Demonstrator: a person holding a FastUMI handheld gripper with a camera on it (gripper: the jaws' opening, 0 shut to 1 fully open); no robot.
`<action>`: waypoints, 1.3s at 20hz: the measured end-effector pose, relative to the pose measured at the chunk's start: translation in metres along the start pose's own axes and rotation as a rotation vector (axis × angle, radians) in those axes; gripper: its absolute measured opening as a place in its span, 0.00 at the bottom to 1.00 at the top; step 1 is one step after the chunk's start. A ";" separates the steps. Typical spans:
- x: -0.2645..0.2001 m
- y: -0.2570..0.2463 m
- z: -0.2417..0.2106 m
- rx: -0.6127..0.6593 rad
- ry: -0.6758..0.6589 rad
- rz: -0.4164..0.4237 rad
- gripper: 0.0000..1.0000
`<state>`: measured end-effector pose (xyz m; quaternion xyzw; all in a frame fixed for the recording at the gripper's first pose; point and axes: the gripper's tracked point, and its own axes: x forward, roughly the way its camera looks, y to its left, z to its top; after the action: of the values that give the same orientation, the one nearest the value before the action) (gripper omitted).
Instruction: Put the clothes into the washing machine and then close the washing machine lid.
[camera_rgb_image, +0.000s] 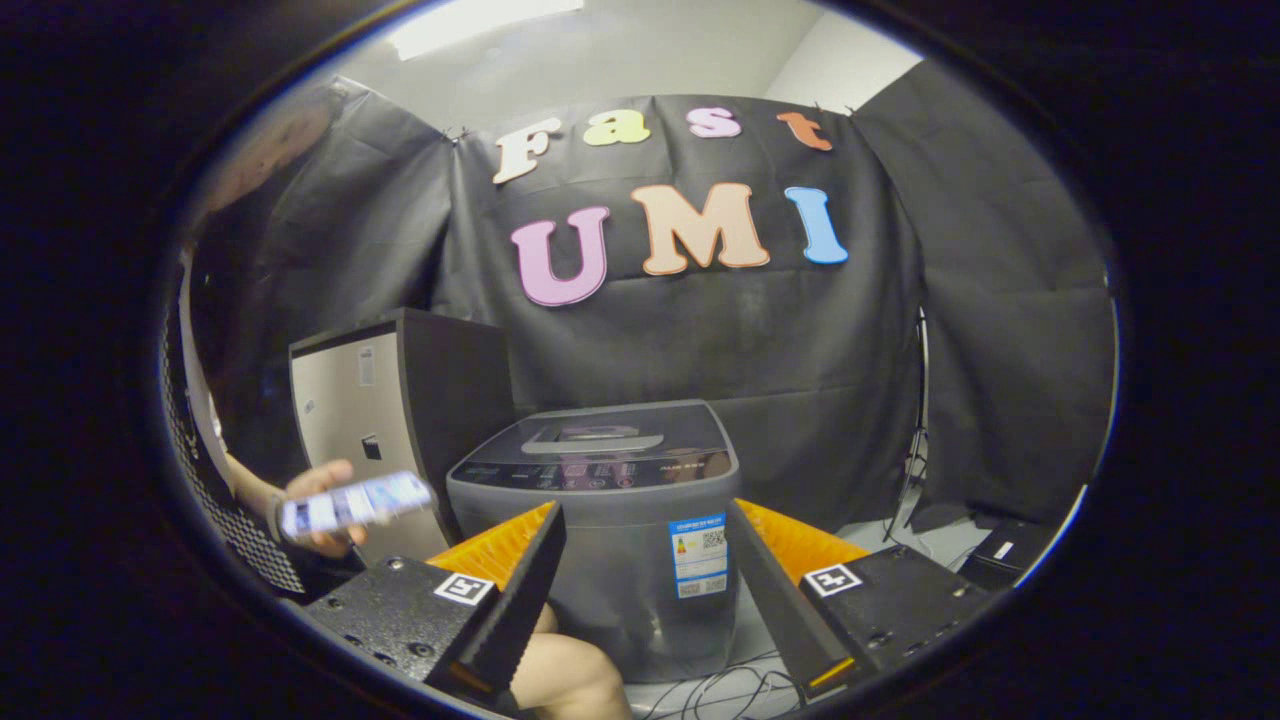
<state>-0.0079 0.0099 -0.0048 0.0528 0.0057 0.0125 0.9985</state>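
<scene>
Gripper (645, 600) spread wide, empty — washing machine (600, 520), lid down, just beyond its fingers.

The hand-held gripper (645, 590) shows two wedge-shaped fingers set wide apart with ridged inner faces, each on a dark speckled block with screws and a square black-and-white marker.

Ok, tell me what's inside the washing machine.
That can't be seen: the washing machine has its lid down, covering the drum. On top, a handle recess and a control strip show. The claw is open, fingers either side of the machine's front, gripping nothing.
</scene>
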 end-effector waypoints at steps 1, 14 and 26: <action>-0.001 -0.001 -0.001 0.020 0.003 -0.001 0.97; -0.001 0.004 0.003 -0.058 -0.011 -0.016 0.97; 0.000 -0.001 0.014 -0.060 -0.024 -0.013 0.97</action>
<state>-0.0078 0.0079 0.0092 0.0229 -0.0062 0.0053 0.9997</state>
